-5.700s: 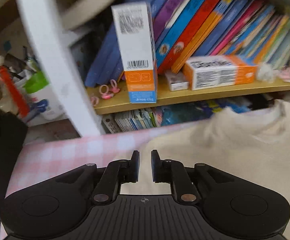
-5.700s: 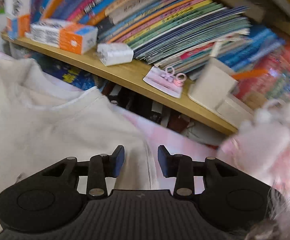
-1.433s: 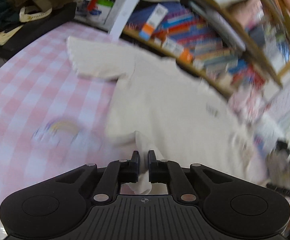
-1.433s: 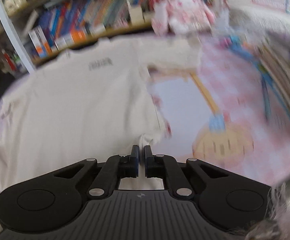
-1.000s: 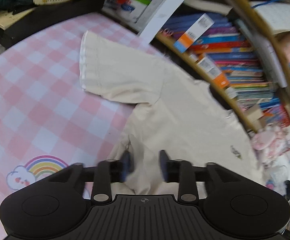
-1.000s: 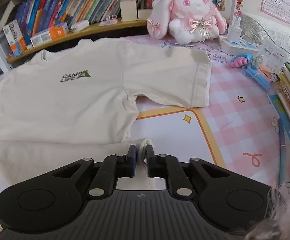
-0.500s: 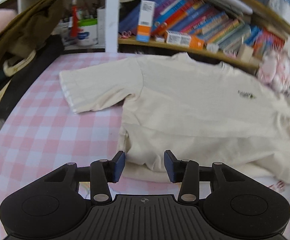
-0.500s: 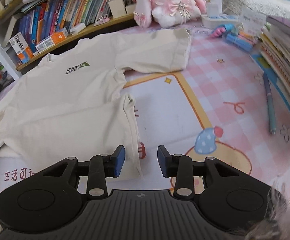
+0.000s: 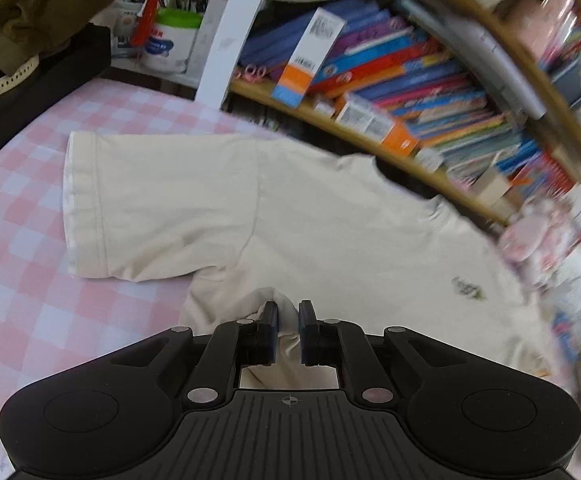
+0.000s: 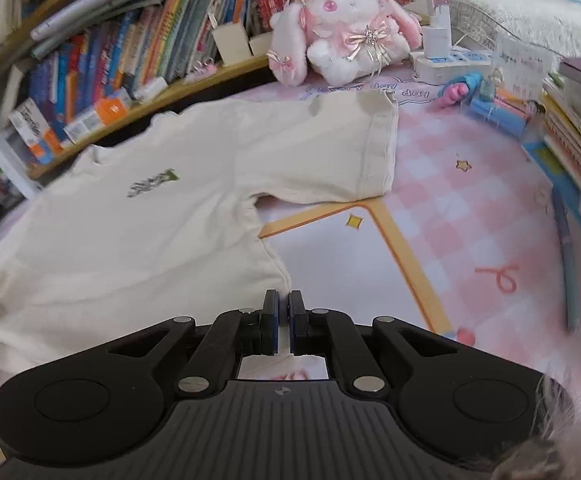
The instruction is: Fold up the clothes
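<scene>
The shirt (image 9: 330, 220) stretches forward from both grippers; its near hem is pinched left (image 9: 288, 316) and, seemingly, right (image 10: 283, 310).

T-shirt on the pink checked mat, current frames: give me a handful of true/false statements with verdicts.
1. The left tool pinches a fold of the T-shirt. True.
2. The T-shirt lies with both sleeves folded in. False: both short sleeves are spread flat outward.
3. The right tool is wide open. False: its tips are nearly together at the shirt's side edge.
4. A plush rabbit sits beyond the shirt's sleeve. True.
5. The shirt has a small green logo on the chest. True.
6. The mat is plain blue. False: it is pink and white checked with cartoon prints.
</scene>
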The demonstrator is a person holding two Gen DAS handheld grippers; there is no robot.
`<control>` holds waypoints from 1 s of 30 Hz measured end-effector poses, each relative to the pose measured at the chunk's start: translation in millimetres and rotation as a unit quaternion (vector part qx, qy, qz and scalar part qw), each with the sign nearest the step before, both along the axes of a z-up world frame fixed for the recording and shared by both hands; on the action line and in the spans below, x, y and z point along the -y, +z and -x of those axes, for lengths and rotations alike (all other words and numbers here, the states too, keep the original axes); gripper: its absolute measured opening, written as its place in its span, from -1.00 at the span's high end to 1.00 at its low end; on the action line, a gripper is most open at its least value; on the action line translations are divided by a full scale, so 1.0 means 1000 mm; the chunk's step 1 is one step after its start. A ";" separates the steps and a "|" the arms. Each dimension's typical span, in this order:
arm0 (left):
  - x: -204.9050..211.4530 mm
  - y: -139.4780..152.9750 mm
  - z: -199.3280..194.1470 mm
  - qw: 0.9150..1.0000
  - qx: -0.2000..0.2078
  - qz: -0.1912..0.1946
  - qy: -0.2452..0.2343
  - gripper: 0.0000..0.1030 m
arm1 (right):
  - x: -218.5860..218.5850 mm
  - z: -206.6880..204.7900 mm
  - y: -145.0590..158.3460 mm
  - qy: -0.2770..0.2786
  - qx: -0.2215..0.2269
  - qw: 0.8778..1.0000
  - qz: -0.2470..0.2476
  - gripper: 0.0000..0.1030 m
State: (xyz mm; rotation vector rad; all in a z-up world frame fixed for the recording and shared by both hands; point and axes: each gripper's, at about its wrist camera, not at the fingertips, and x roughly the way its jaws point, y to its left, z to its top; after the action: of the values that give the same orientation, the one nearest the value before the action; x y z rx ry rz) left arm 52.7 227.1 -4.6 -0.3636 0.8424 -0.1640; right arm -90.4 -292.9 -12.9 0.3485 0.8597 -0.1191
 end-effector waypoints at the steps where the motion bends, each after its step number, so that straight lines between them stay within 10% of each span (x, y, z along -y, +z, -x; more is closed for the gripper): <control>1: -0.002 -0.003 -0.002 1.000 -0.002 -0.003 0.010 0.82 | 0.000 -0.005 -0.002 -0.001 -0.005 1.000 0.008 0.91; 12: -0.028 -0.014 -0.001 0.998 -0.025 0.045 0.045 0.57 | 0.006 -0.022 -0.020 -0.006 -0.029 0.999 0.016 0.91; 24: 0.022 -0.017 0.006 0.978 0.008 -0.198 -0.057 0.28 | 0.004 -0.022 -0.024 0.002 -0.030 0.999 0.011 0.91; 30: 0.037 -0.007 0.013 0.969 0.043 -0.233 -0.068 0.83 | 0.005 -0.021 -0.025 0.003 -0.029 1.000 0.008 0.91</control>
State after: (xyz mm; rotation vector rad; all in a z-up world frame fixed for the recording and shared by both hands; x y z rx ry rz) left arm 40.1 190.3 -11.5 0.1421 0.7922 -0.1033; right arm -69.7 -298.2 -37.6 0.3282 0.9155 -0.1312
